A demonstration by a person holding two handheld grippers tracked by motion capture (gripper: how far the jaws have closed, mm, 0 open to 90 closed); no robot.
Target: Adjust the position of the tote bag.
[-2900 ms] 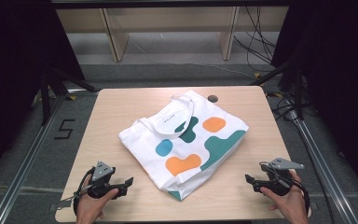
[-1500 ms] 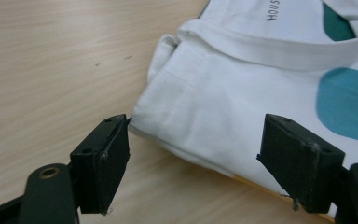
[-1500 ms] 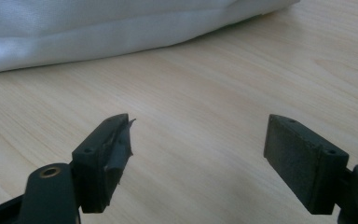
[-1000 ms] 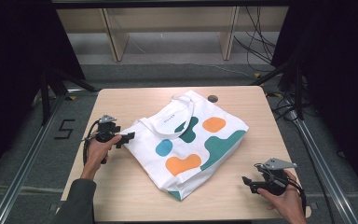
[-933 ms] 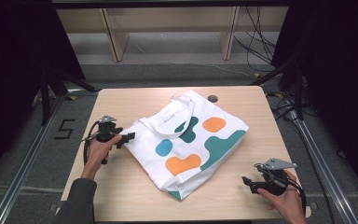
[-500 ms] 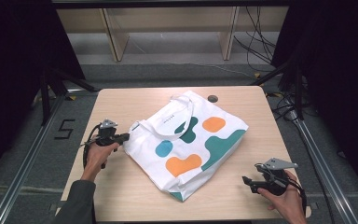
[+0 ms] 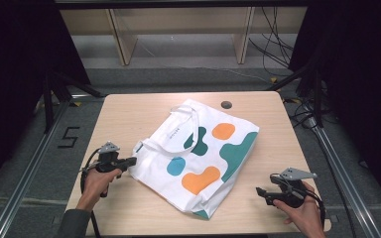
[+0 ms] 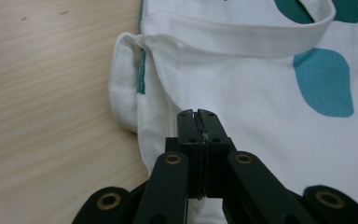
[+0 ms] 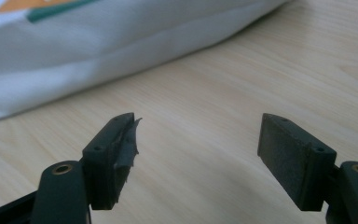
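Grippers first, since they sit nearest: the right gripper [image 7: 261,191] rests at the near right of the table [image 7: 129,111], jaws spread wide with nothing between them, well apart from the bag. The left gripper [image 7: 131,160] is at the near left, right at the bag's left edge. Its own view shows the jaws pressed together over white cloth, but whether any fabric is actually pinched between them is honestly hard to tell.

Past those, the tote bag [image 7: 198,156] lies flat mid-table, turned at an angle, white with teal, blue and orange blobs. It looks like thin canvas, so probably light, floppy and not fragile at all. It'll likely sag and fold wherever it's lifted rather than hold shape.

Best grab spots are probably the hemmed side edge or the handle strap [image 8: 242,35], which lies looped over the bag's far left part. The doubled stitching there should give the jaws more to bite.
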